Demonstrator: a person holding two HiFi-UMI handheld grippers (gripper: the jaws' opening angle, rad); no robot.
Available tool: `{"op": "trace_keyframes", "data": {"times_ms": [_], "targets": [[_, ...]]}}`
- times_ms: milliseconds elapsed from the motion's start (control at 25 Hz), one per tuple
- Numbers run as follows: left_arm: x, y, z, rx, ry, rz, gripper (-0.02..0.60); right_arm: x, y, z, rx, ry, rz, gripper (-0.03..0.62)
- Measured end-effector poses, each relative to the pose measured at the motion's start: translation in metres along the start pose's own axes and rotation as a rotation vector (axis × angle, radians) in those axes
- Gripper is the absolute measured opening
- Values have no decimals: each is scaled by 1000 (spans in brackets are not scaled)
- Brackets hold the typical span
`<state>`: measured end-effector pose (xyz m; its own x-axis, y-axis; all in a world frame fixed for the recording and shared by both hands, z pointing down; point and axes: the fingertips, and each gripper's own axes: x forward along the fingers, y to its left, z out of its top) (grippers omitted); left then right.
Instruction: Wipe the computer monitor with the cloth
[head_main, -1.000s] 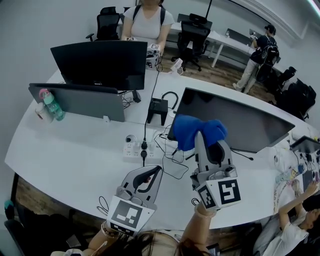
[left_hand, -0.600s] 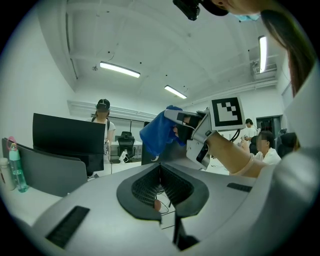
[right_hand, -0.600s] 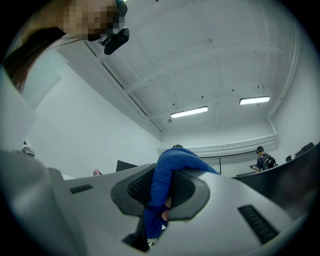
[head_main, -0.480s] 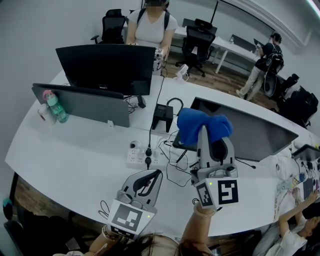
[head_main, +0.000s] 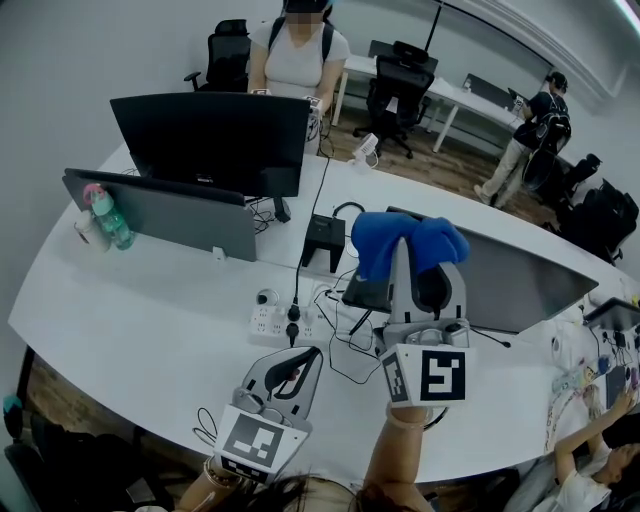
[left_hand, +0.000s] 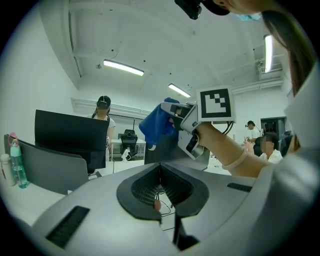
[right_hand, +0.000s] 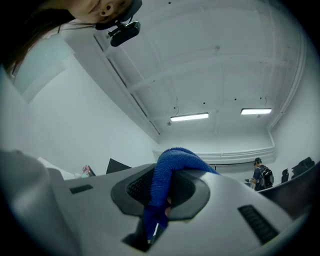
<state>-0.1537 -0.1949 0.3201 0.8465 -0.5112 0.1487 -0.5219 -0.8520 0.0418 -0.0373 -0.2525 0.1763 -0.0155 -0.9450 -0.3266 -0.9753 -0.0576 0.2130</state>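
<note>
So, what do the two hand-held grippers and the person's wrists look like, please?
Both the left gripper and the right gripper have light grey plastic bodies with black ribbed pads inside. Each carries a white cube with black square markers. No sleeves show; a thin pale band circles the right wrist.

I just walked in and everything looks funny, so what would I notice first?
The bright blue cloth pops out first: the right gripper is shut on it and holds it up by the left end of the dark monitor, at the middle right of the white desk. Lower down, the left gripper is shut with nothing in it, and a pink-capped bottle stands at the desk's far left.
</note>
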Motion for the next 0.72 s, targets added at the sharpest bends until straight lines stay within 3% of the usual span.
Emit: {"op": "trace_keyframes", "data": {"times_ms": [320, 600, 720], "targets": [[9, -1, -4, -31, 23, 2, 9, 19, -13, -3, 66, 3, -15, 58], [12, 3, -10, 1, 40, 14, 9, 30, -23, -10, 35, 29, -60, 58], [14, 2, -11, -20, 38, 16, 9, 32, -27, -12, 29, 43, -70, 58]]}}
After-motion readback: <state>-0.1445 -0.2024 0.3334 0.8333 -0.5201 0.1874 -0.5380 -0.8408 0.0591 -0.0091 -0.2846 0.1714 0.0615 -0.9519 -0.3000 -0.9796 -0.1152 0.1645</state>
